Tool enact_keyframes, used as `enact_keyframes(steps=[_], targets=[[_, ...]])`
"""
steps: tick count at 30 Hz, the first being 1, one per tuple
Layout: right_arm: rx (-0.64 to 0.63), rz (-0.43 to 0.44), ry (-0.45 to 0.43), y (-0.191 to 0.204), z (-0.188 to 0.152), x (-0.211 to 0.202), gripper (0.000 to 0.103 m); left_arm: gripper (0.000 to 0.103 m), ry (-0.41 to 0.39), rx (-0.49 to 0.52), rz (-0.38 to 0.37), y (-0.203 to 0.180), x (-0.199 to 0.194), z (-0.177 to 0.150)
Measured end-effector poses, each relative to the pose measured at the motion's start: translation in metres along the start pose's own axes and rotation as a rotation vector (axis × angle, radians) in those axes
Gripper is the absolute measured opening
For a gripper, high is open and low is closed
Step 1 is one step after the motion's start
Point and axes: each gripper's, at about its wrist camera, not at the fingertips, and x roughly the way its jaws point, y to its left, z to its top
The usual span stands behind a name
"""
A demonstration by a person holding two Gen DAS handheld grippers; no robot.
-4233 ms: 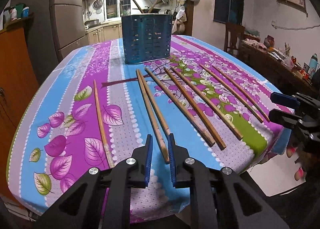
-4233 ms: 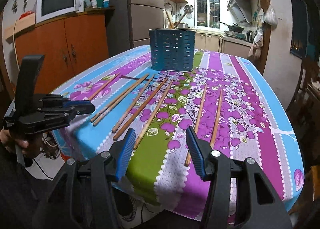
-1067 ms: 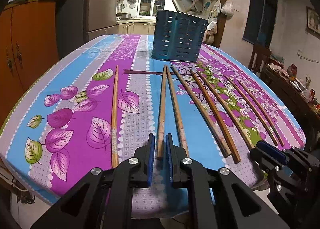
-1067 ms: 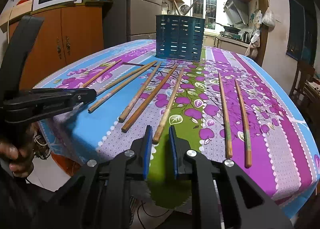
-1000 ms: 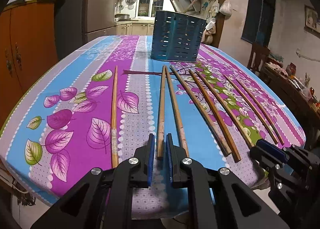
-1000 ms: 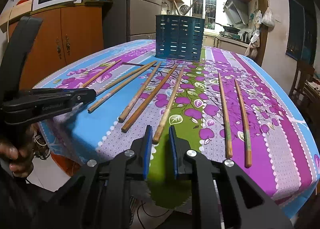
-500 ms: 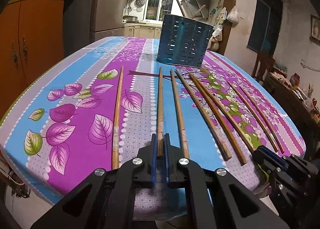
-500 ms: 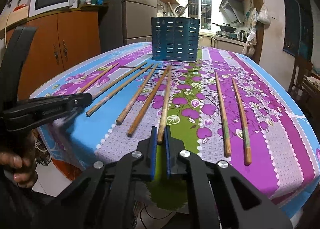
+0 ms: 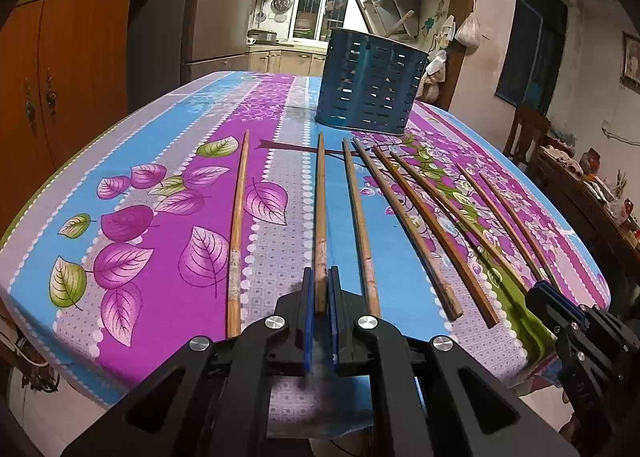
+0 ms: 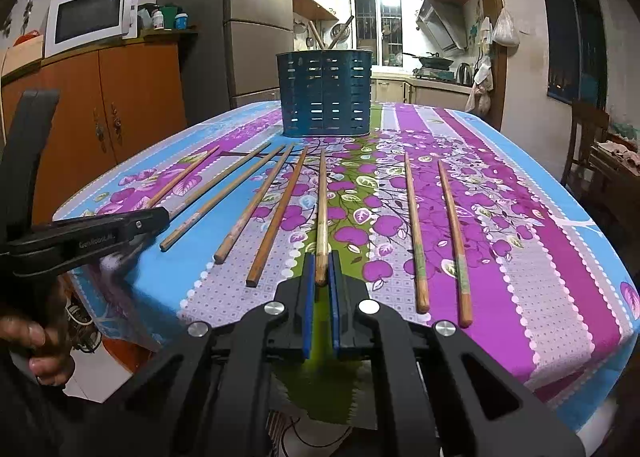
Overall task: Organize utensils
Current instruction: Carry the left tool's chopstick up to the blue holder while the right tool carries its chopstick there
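Several long wooden chopsticks lie in a row on the flowered tablecloth, pointing toward a blue slotted utensil holder (image 9: pixel 370 87) at the far end, also in the right wrist view (image 10: pixel 326 93). My left gripper (image 9: pixel 319 283) is shut on the near end of one chopstick (image 9: pixel 320 209), second from the left. My right gripper (image 10: pixel 321 271) is shut on the near end of another chopstick (image 10: pixel 322 209) in the middle of the row. Both held chopsticks rest along the table. The left gripper also shows in the right wrist view (image 10: pixel 158 217).
The table's near edge (image 10: pixel 400 341) drops off just under both grippers. An orange cabinet (image 10: pixel 112 113) with a microwave (image 10: pixel 88 17) stands left. A wooden chair (image 9: pixel 528 137) and a cluttered sideboard (image 9: pixel 592 193) stand right. The holder has utensil handles (image 10: pixel 332 35) sticking up.
Both grippers have closed from narrowly open onto the near ends of their chopsticks and swung them slightly so each lines up with its gripper.
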Motion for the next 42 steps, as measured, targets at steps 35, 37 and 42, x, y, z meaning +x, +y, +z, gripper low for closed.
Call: enact_keyframes(steps=[35,37,42], targets=[[0.003,0.086,-0.258,-0.041,0.12,-0.041,0.005,0.008,-0.221,0.007,-0.11,0.009,-0.063,0.1],[-0.012,0.091,-0.257,-0.04,0.132,-0.039,0.005,0.008,-0.228,0.014,-0.118,0.009,-0.065,0.112],[-0.029,0.091,-0.26,-0.043,0.158,-0.037,0.005,0.008,-0.269,0.041,-0.103,0.007,-0.072,0.136]])
